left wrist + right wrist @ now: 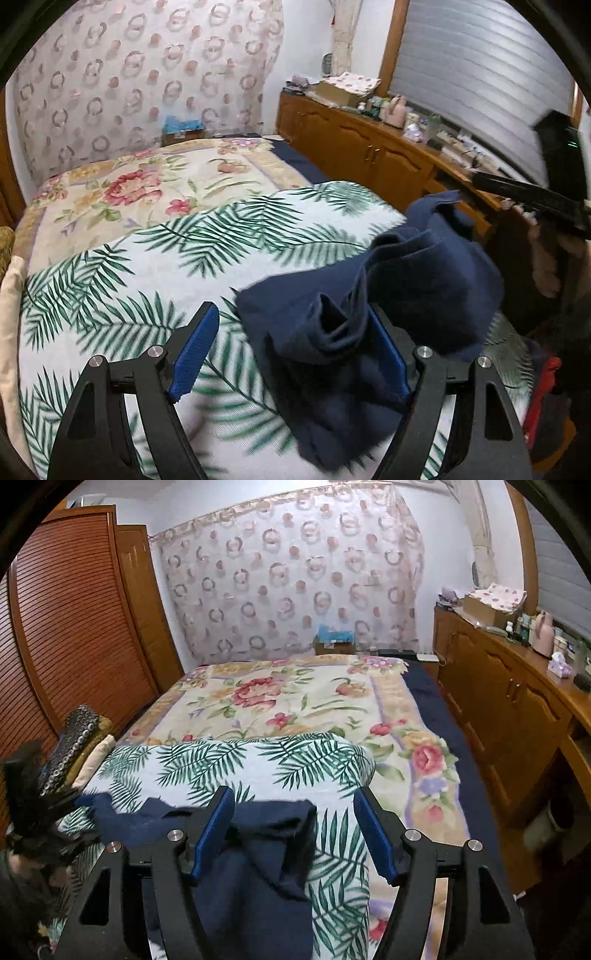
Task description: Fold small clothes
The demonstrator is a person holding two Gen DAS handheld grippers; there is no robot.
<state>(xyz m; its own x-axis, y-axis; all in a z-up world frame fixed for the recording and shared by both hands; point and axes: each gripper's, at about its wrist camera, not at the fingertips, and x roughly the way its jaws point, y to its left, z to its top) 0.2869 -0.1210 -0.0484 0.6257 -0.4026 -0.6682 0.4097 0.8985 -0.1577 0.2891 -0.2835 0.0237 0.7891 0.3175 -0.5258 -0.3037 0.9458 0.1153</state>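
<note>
A small navy blue garment (369, 317) lies bunched on the palm-leaf cloth (147, 258) on the bed. My left gripper (295, 347) is open, its right pad against a fold of the garment, its left pad over bare cloth. In the right wrist view the same garment (258, 849) lies flat between and under the fingers of my right gripper (295, 827), which is open. The right gripper's body shows blurred at the right of the left wrist view (535, 199).
A floral blanket (295, 701) covers the far half of the bed. A wooden cabinet (498, 701) with clutter on top runs along the right. A louvred wardrobe (74, 627) stands on the left. Folded cloths (81, 738) sit at the bed's left edge. Red items (543, 391) lie at the bed's right.
</note>
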